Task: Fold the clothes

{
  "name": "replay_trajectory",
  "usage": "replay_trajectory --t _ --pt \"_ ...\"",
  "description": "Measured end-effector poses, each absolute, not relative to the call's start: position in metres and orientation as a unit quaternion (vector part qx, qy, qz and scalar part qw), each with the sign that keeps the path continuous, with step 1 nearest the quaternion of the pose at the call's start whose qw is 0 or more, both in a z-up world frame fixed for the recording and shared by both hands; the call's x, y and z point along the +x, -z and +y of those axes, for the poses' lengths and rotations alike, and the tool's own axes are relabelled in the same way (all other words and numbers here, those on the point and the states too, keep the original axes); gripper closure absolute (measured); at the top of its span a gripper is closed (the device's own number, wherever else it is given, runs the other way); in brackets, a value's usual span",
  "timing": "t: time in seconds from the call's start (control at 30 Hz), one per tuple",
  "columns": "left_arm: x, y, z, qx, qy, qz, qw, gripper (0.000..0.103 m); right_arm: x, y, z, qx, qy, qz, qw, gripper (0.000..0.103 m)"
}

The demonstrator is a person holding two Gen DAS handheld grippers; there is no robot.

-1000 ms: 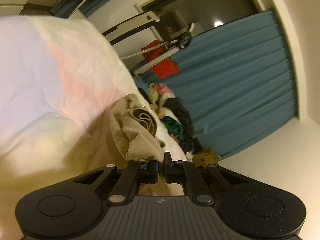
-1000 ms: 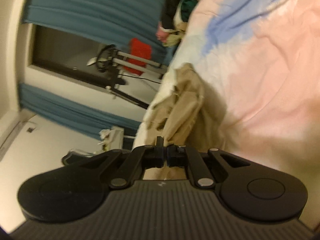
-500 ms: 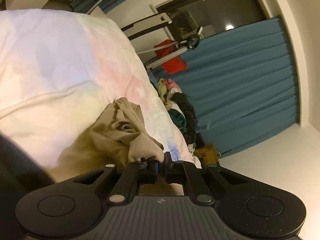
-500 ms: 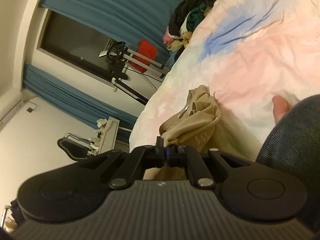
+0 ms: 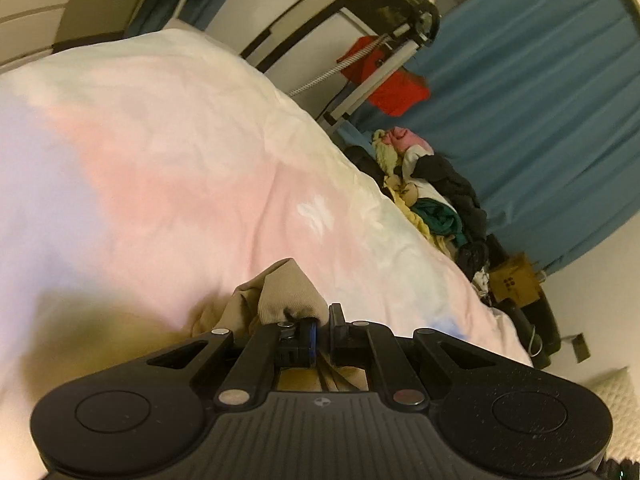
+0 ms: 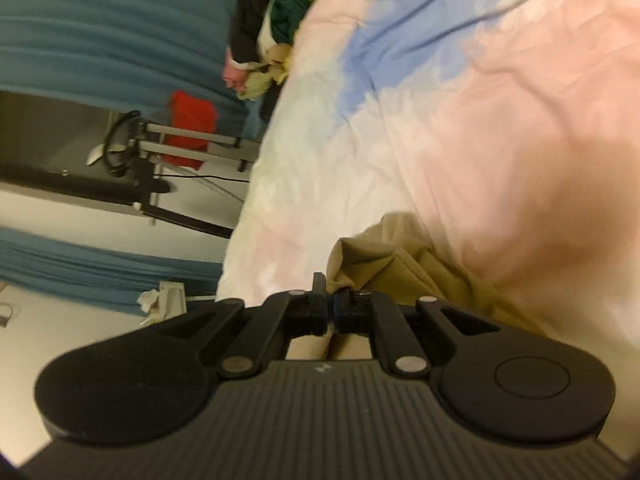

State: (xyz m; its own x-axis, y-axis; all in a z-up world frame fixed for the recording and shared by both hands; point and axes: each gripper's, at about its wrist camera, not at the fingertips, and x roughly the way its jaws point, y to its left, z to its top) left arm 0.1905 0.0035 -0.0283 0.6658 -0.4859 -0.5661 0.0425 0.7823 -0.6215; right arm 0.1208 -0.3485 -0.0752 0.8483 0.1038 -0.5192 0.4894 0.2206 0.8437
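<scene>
Left wrist: left tongs [image 5: 323, 322] pinched shut on tan garment [image 5: 286, 294], small bite, may slip. Right tongs [image 6: 328, 306] clamped on same cloth; bunching over bed [image 5: 168, 168] risks crooked fold.

A wide bed covered by a soft, wrinkled pastel duvet [image 5: 192, 168] in pink, pale blue, cream and white patches fills both views. A crumpled tan fabric garment [image 5: 280, 300] lies bunched on it at 6 o'clock. A heap of mixed clothes [image 5: 432, 200], dark, green, yellow and pink, sits at its edge toward 3 o'clock in the left wrist view.
</scene>
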Motion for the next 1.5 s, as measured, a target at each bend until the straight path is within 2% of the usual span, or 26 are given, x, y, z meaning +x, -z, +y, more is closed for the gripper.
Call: replay_trajectory --t 0.17,0.3,0.37,0.4,0.43,0.47,0.5,0.53,0.57,0.7,0.73,0.77,0.8,0.87,0.9,1.03,1.23,1.5 --pt "0.217 0.057 0.001 -0.286 0.181 0.376 0.863 0.095 0.148 0.12 -0.366 0.613 0.11 0.259 0.738 0.096" --pt "0.217 0.062 0.001 -0.276 0.184 0.373 0.867 0.091 0.157 0.127 -0.368 0.606 0.104 0.266 0.742 0.095" --pt "0.216 0.056 0.0 -0.262 0.192 0.37 0.871 0.067 0.159 0.119 -0.365 0.59 0.08 0.262 0.759 0.093" --pt "0.213 0.047 -0.002 -0.248 0.204 0.357 0.877 0.049 0.161 0.114 -0.364 0.579 0.064 0.26 0.77 0.091" --pt "0.21 0.039 -0.004 -0.234 0.215 0.343 0.884 0.037 0.163 0.106 -0.361 0.565 0.045 0.257 0.783 0.08" --pt "0.206 0.03 -0.006 -0.219 0.227 0.33 0.89 0.031 0.164 0.098 -0.358 0.552 0.025 0.249 0.795 0.055" --pt "0.203 0.022 -0.008 -0.205 0.238 0.316 0.895 0.019 0.165 0.09 -0.355 0.542 0.01 0.239 0.806 0.04" --pt "0.196 0.013 -0.01 -0.183 0.242 0.297 0.905 0.014 0.164 0.08 -0.351 0.527 -0.006 0.226 0.819 0.02" --pt "0.188 0.005 -0.013 -0.16 0.246 0.278 0.915 0.013 0.162 0.069 -0.345 0.509 -0.021 0.217 0.833 0.017" --pt "0.166 -0.002 -0.019 -0.112 0.265 0.272 0.918 0.01 0.149 0.039 -0.323 0.429 -0.058 0.207 0.877 0.018" --pt "0.165 0.004 -0.021 -0.1 0.263 0.28 0.918 0.01 0.145 0.035 -0.318 0.402 -0.052 0.213 0.889 0.023" --pt "0.163 0.009 -0.023 -0.087 0.26 0.288 0.917 0.01 0.141 0.032 -0.313 0.37 -0.042 0.219 0.902 0.035" --pt "0.162 0.015 -0.026 -0.075 0.258 0.296 0.917 0.01 0.138 0.03 -0.306 0.332 -0.029 0.231 0.914 0.043" --pt "0.159 0.026 -0.03 -0.05 0.252 0.312 0.915 0.01 0.14 0.035 -0.292 0.261 -0.004 0.269 0.927 0.074" --pt "0.158 0.031 -0.033 -0.038 0.25 0.32 0.913 0.01 0.145 0.04 -0.287 0.244 0.001 0.285 0.927 0.078" --pt "0.156 0.053 -0.042 0.009 0.239 0.344 0.908 0.011 0.169 0.067 -0.271 0.201 0.015 0.328 0.923 0.08" --pt "0.174 0.071 -0.053 0.03 0.219 0.346 0.912 0.011 0.211 0.105 -0.264 0.185 0.026 0.35 0.918 0.084" --pt "0.176 0.07 -0.056 0.02 0.213 0.346 0.913 0.012 0.213 0.111 -0.265 0.197 0.027 0.347 0.917 0.084"
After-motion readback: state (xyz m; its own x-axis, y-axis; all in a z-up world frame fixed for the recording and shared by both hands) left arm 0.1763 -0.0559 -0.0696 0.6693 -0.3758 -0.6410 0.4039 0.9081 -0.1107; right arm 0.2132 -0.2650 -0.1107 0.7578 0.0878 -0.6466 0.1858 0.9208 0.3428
